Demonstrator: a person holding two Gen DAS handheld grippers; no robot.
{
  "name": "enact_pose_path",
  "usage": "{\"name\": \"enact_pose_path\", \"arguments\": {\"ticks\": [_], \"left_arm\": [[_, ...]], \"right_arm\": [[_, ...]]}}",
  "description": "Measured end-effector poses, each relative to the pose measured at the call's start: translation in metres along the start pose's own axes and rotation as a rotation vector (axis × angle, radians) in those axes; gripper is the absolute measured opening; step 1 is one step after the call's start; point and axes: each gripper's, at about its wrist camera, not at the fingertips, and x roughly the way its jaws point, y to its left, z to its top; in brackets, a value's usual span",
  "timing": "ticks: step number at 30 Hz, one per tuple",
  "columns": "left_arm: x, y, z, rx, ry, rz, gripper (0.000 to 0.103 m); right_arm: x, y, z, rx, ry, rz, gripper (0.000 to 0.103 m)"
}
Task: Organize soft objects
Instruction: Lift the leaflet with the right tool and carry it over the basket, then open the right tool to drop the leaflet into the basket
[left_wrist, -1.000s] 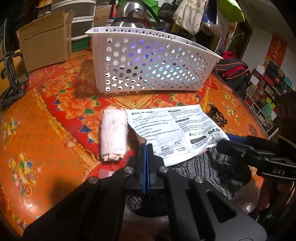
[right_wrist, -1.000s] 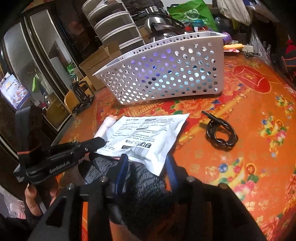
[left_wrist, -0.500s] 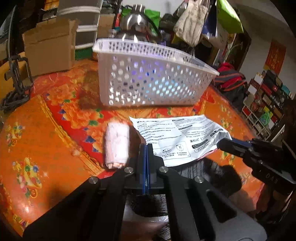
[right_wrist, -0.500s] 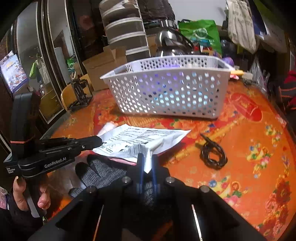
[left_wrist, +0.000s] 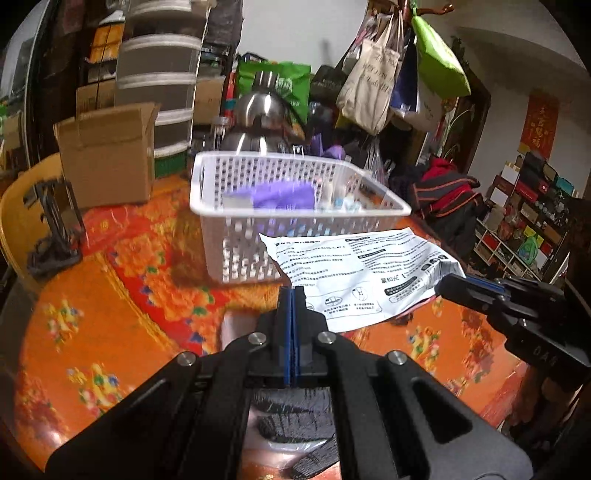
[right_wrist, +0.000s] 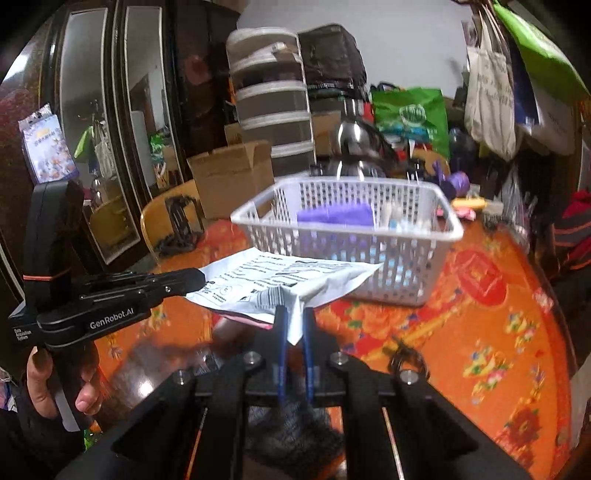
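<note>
- The white printed pouch (left_wrist: 356, 275) hangs off the bench (left_wrist: 110, 295), stretched flat between the two tools, with its long axis running from one hand-held gripper to the other.
- The left hand-held gripper (left_wrist: 291, 295) has its blue pads pressed together on the pouch's near left edge; the right wrist view shows its tip (right_wrist: 192, 277) at that same corner.
- The right hand-held gripper (right_wrist: 293, 314) is clamped on the opposite corner, where a fold of the pouch sits between its blue fingers (right_wrist: 281, 325).
- The white perforated basket (right_wrist: 369, 258) stands on the bench straight ahead of both tools, toward the far edge. The pouch's far edge overlaps the basket's near wall in both views, so I cannot tell whether they touch.
- In both views the basket's rim shows just above the pouch's far edge, so I judge the pouch needs to rise a little more and then travel forward, away from the person.
- Neither hand is clearly nearer to the basket; each carries one end, so they should advance together, keeping the long axis parallel to the near rim.
- Purple fabric (left_wrist: 284, 195) already lies inside the basket, toward its left half.
- A dark knit item (left_wrist: 291, 417) remains on the bench below the left tool, near the front edge.
</note>
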Motion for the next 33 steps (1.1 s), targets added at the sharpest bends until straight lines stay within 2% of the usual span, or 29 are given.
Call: {"name": "enact_pose_path", "arguments": {"ticks": [7,14,22,25,27,33], "left_arm": [[-0.023,-0.017,0.061,0.056,-0.089,0.033,0.000],[-0.011,-0.024,0.127,0.079,-0.124,0.067,0.000],[0.058,-0.019,0.172,0.096,-0.096,0.148,0.000],[0.094,-0.012,0.174,0.084,-0.059,0.165,0.000],[0.115,-0.011,0.174,0.092,-0.037,0.196,0.000],[0.161,-0.002,0.168,0.077,0.019,0.225,0.000]], "right_arm": [[-0.022,0.002,0.049,-0.047,-0.082,-0.016,0.006],[-0.018,-0.012,0.112,-0.088,-0.138,-0.044,0.006],[0.026,-0.038,0.156,-0.127,-0.140,-0.104,0.006],[0.053,-0.054,0.161,-0.107,-0.127,-0.097,0.006],[0.069,-0.059,0.160,-0.128,-0.123,-0.122,0.006],[0.118,-0.078,0.155,-0.118,-0.088,-0.147,0.006]]}}
